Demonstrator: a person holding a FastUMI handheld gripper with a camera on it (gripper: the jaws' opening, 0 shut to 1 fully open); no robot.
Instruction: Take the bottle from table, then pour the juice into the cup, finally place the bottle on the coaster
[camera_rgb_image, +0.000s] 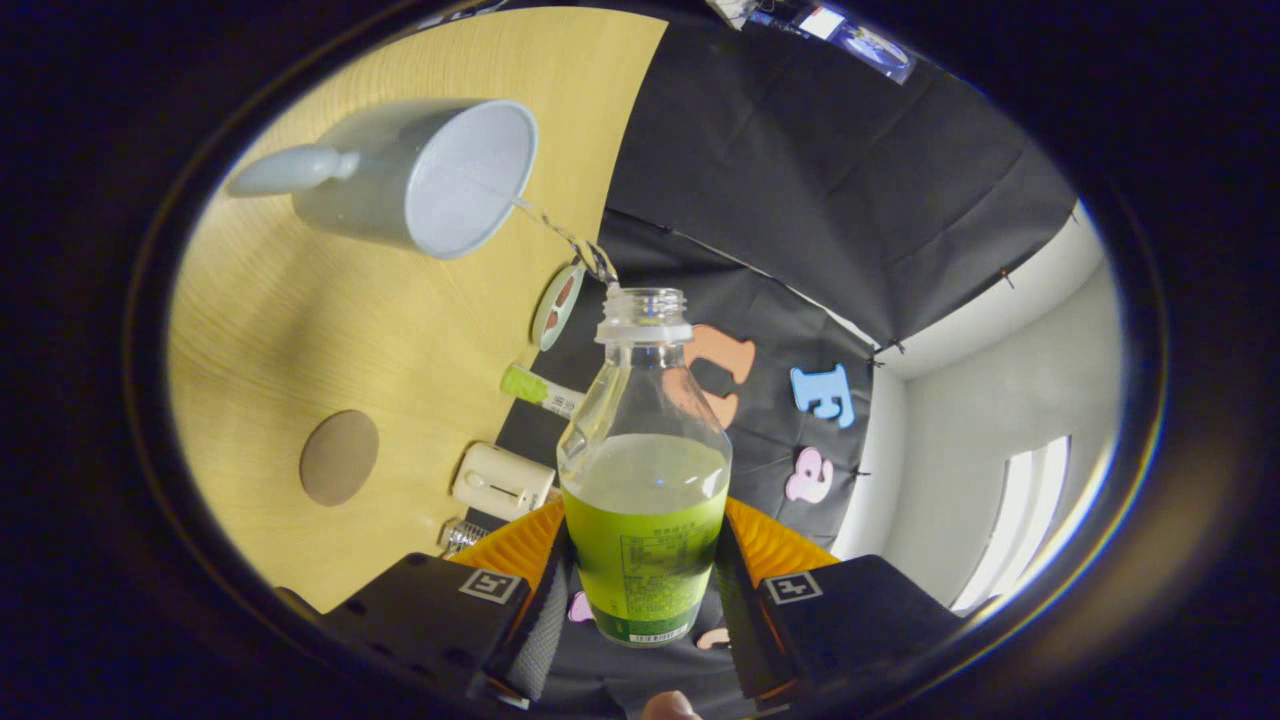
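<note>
My gripper (643, 585) is shut on a clear bottle (645, 470) with a green label and pale green juice inside. The bottle stands between my fingers, uncapped, and the whole view is rolled so the wooden table (300, 330) appears tilted. A thin stream of juice (560, 235) runs from the bottle's mouth (645, 300) into the pale blue cup (430, 175), which has a long handle and sits on the table beyond the fingers. A round brown coaster (339, 457) lies on the table, nearer to my fingers than the cup.
Along the table's far edge by the booth's black wall lie a small round dish (556, 305), a green-capped tube (540, 390), a cream-coloured small box (502, 482) and a little metallic object (462, 535). A fingertip (668, 706) shows below the bottle.
</note>
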